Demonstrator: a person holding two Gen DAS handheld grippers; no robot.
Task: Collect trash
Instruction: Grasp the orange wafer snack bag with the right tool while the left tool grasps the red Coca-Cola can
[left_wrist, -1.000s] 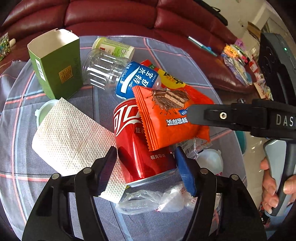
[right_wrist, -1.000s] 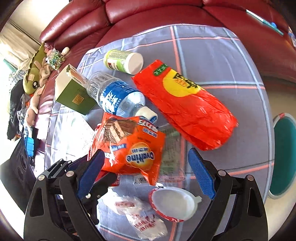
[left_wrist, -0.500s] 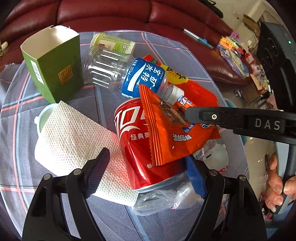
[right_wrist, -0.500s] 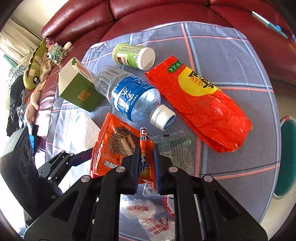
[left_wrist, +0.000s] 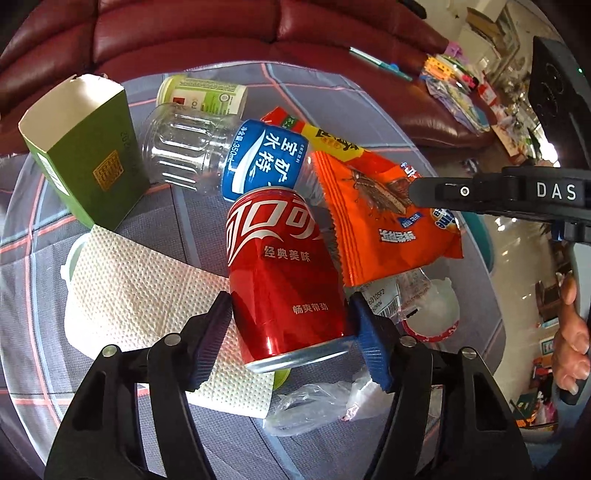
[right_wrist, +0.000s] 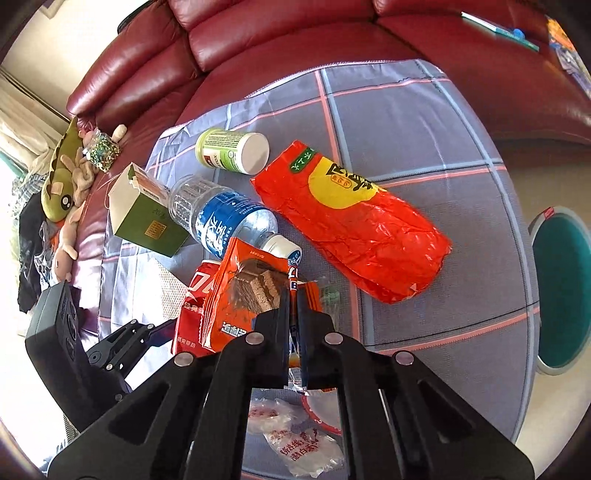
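My left claw (left_wrist: 290, 325) has just closed onto the red cola can (left_wrist: 282, 269), pads against its sides (over the paper towel (left_wrist: 140, 291)). My right claw (right_wrist: 293, 314) pinches the orange wafer wrapper (right_wrist: 240, 295); its arm reads "DAS".

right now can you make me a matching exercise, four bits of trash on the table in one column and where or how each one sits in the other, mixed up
Things:
1. red can
2. orange wafer wrapper
3. water bottle
4. green carton

States:
A. open-topped, beside the bottle's clear base
B. pinched between the shut pads of the right gripper
C. lying on its side, cap on, blue label
D. between the pads of the left gripper, over the paper towel

Pairs: 1-D, 2-B, 3-C, 4-A
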